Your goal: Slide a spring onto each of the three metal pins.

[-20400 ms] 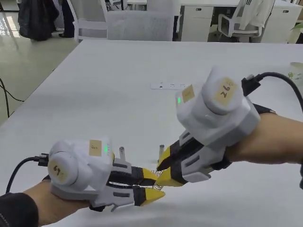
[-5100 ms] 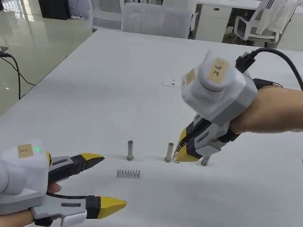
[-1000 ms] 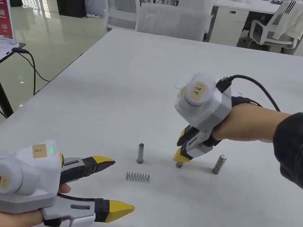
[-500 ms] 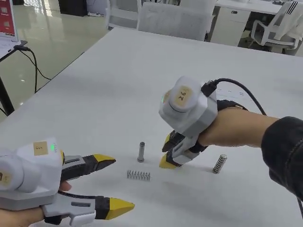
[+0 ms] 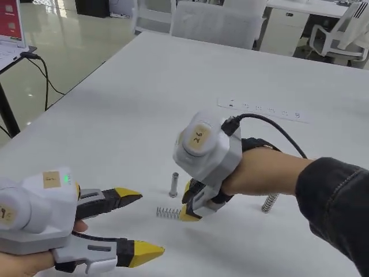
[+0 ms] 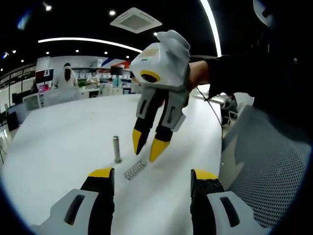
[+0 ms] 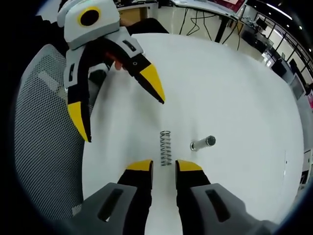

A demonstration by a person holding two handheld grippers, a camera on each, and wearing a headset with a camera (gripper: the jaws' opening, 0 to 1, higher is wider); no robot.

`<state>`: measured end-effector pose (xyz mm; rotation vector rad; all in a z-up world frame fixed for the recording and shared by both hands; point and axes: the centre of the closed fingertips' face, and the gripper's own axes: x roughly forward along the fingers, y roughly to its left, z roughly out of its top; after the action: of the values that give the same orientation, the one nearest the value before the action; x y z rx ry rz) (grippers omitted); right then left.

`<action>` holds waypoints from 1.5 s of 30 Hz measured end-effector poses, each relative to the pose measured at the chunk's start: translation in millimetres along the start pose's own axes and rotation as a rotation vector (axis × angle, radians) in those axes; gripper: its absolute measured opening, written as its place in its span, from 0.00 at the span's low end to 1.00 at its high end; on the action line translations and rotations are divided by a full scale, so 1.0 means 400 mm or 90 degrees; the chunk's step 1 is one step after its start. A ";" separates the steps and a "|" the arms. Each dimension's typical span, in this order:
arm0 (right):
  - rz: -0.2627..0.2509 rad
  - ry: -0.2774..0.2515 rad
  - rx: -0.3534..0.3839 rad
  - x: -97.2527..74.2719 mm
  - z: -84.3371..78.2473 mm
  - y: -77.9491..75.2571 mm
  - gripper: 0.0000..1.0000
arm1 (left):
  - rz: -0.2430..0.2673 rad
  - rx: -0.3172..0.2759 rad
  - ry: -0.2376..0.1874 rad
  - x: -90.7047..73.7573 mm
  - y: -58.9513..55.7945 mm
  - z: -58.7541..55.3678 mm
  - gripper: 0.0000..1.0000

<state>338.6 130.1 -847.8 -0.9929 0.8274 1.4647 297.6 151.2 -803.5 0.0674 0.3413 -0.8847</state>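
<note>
From the head view: two grippers over a smooth white bench [image 5: 115, 104]. Left gripper [image 5: 138, 224] low at the near left, white-shelled, with black jaws tipped in yellow, spread wide and holding nothing. Right gripper [image 5: 189, 209] tilted down at mid-bench, tips close together at the right end of one loose coil spring [image 5: 167, 213] lying flat. One bare metal pin [image 5: 174, 184], a slim grey cylinder, upright just behind that spring. A second spring [image 5: 268, 202] standing upright farther right, beside the dark sleeve [image 5: 334, 202]; cannot tell whether a pin sits inside it. One white power strip [image 5: 262, 109] well beyond. From the left gripper view: own two jaws far apart at the bottom, empty; right gripper [image 6: 148, 147] pointing down just over the lying spring [image 6: 135, 169], with the single pin [image 6: 117, 148] to its left. From the right gripper view: own jaws parted by a narrow gap, gripping nothing, with the near end of the spring [image 7: 166, 147] just ahead of the tips; pin [image 7: 203, 143] beside it, seen almost end-on; left gripper [image 7: 117, 105] wide open at upper left, above one grey mesh chair [image 7: 44, 147].
</note>
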 end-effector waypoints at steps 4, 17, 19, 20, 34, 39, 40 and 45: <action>0.002 0.005 0.004 0.013 -0.004 0.000 0.14 | 0.000 0.000 0.000 -0.001 0.001 0.000 0.58; 0.003 0.027 0.006 0.045 -0.023 -0.009 0.10 | 0.000 0.001 0.000 -0.002 0.001 0.002 0.57; 0.006 0.026 0.009 0.044 -0.024 -0.008 0.09 | 0.000 0.001 0.001 -0.002 0.001 0.002 0.57; 0.005 0.023 0.011 0.044 -0.022 -0.008 0.08 | 0.001 0.001 0.000 -0.002 0.002 0.002 0.57; 0.014 0.016 0.013 0.004 -0.020 0.014 0.08 | -0.008 0.007 0.006 0.008 -0.008 0.005 0.56; 0.020 0.008 0.002 -0.032 -0.013 0.030 0.08 | -0.014 0.016 0.006 0.012 -0.012 0.012 0.55; 0.022 0.006 0.001 -0.040 -0.013 0.034 0.08 | -0.015 0.019 0.007 0.013 -0.013 0.013 0.54; 0.022 0.006 -0.010 -0.069 -0.013 0.048 0.08 | -0.022 0.028 0.008 0.016 -0.018 0.019 0.52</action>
<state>320.6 112.1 -825.4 -1.0026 0.8446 1.4996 297.6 140.3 -797.7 0.1087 0.3357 -0.9260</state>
